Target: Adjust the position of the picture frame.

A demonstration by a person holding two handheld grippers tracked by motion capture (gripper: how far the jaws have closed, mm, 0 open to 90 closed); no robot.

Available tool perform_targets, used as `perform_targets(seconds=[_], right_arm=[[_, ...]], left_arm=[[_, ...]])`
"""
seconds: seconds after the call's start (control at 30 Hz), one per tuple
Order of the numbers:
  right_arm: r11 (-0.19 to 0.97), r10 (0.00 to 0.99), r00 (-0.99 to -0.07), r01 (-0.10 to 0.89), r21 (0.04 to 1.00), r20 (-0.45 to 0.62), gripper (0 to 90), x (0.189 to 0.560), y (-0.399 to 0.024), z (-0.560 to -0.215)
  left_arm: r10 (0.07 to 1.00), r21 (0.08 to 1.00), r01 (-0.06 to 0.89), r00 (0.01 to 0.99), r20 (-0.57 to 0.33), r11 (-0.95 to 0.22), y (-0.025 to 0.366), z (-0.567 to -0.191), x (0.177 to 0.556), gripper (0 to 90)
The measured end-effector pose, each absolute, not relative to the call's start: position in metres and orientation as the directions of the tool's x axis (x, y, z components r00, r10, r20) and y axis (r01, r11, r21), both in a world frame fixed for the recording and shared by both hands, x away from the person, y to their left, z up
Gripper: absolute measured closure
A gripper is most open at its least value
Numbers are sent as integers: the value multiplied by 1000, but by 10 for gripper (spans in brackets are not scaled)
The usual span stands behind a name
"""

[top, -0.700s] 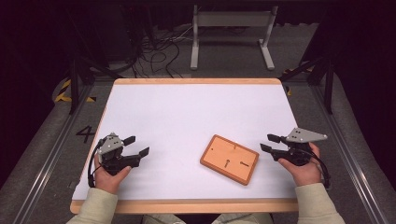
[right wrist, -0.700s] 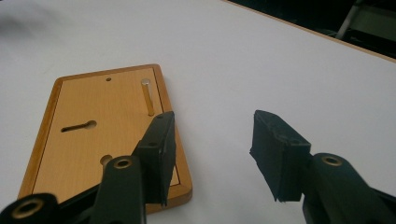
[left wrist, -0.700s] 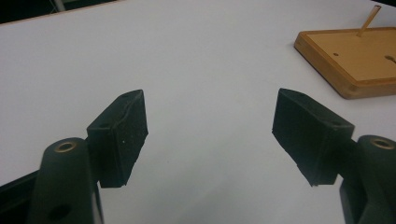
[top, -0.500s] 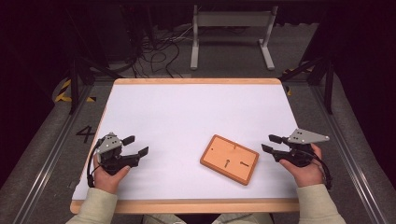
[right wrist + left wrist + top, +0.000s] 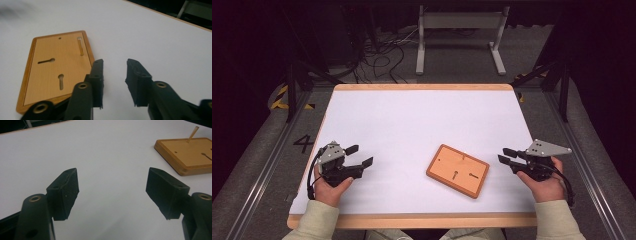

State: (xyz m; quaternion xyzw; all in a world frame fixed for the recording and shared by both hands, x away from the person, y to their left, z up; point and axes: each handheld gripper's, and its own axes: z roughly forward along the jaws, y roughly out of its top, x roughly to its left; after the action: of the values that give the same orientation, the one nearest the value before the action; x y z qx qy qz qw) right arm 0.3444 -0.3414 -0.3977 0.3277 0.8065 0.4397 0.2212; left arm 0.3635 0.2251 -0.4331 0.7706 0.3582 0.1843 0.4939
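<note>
A flat wooden board [image 5: 458,170] with keyhole-shaped slots lies on the white table [image 5: 422,120], right of centre and turned at a slant. My left gripper [image 5: 362,155] rests low near the table's front left, held in a hand, pointing toward the board. In the left gripper view its jaws stand wide apart, the gripper [image 5: 112,182] open on bare table, and the board [image 5: 190,155] lies off to the right with a thin stick rising from it. My right gripper [image 5: 504,155] sits just right of the board. It [image 5: 113,72] is open with a narrower gap and nothing inside, beside the board [image 5: 57,67].
The table has a wooden rim [image 5: 412,220]. Behind it stand a pale metal frame [image 5: 459,20] and loose cables [image 5: 382,55] on the floor. A painted number [image 5: 304,144] marks the grey floor at the left. Dark rails run along both sides.
My right gripper has edged slightly to the right, away from the board. The left hand and the board have kept still.
</note>
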Motion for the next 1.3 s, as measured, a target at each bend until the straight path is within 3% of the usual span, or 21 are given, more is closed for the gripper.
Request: perform_targets(seconds=[0.2,0.57,0.87,1.3], right_arm=[[483,696,-715,400,779,-65,900,343,-338,-397],[638,649,-756,485,599,-79,900,349,-318,-410],[734,553,-832,464,497,-39,900,351,-292,-427],[744,525,-851,440,504,-32,900,364,-262,-432]], left_arm=[[731,894,366,679,-66,-259,225,-433,364,267],[729,893,370,680,-72,-257,225,-433,363,267],[731,896,366,679,-71,-252,226,-432,363,267],[739,893,371,670,-68,-254,227,-433,362,267]])
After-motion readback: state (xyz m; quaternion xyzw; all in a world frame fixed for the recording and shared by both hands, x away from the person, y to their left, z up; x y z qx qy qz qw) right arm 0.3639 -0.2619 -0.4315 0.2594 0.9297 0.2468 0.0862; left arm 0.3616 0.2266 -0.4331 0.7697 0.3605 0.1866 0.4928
